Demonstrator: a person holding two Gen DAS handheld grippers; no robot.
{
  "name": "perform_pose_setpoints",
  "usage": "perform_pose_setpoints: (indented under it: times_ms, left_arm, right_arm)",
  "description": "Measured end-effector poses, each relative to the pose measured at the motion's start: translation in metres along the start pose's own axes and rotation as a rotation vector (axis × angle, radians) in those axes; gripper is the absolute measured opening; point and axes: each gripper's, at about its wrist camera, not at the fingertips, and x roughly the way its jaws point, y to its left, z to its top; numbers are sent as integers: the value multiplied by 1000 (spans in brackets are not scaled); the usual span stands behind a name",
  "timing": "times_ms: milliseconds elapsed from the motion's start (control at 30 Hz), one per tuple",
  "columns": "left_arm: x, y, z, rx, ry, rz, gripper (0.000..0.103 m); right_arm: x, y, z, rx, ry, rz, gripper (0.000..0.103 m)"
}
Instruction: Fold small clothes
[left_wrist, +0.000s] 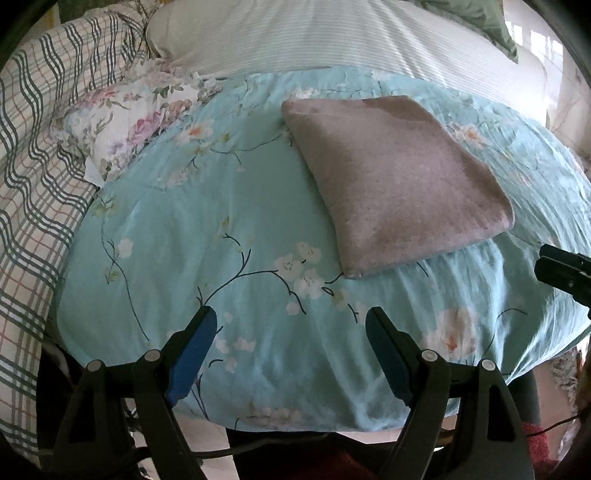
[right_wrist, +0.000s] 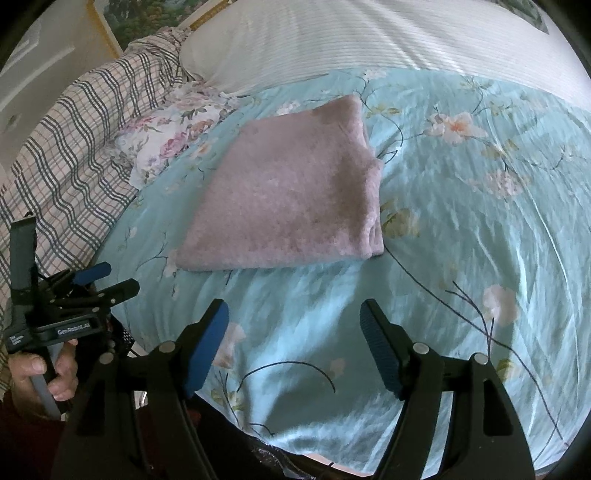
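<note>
So the fuzzy mauve folded cloth square (right_wrist: 288, 192) is sitting on the teal floral bedspread (right_wrist: 461, 221) around 11 o'clock of the right gripper (right_wrist: 293, 345), both grippers hanging wide apart, empty.

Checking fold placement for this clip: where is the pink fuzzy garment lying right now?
The folded pink fuzzy garment lies flat on the turquoise floral quilt, mid-frame in both wrist views, just right of the floral pillow and beyond both open tongs, touching neither.

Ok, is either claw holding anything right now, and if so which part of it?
Nothing is held. The left claw and right claw both stand open over the quilt, short of the folded pink garment.
</note>
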Motion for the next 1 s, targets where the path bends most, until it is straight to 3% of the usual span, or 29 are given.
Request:
perform_pose_setpoints:
  times_ms: [133, 333, 500, 633, 667, 867, 1000]
  left_arm:
    - [4, 6, 7, -12, -7, 4, 83]
    - [-3, 13, 21, -17, -79, 1, 83]
    - [-9, 13, 27, -17, -45, -57, 85]
    - [-2, 5, 24, 34, -30, 97, 88]
    - [1, 4, 23, 46, -25, 105, 88]
    - [8, 5, 23, 10, 14, 3, 89]
    - [15, 6, 25, -14, 18, 24, 89]
  right_arm:
    - [1, 0, 5, -9, 3, -7, 75]
    - [2, -2, 24, -39, 4, -11, 77]
    - [-3, -3, 36, -63, -6, -24, 86]
    - [-5, -5, 38, -65, -8, -20, 91]
    - [-5, -3, 37, -60, -9, -26, 91]
    - [-1, -8, 40, -61, 8, -22, 92]
    - [-1, -7, 38, -67, 3, -33, 93]
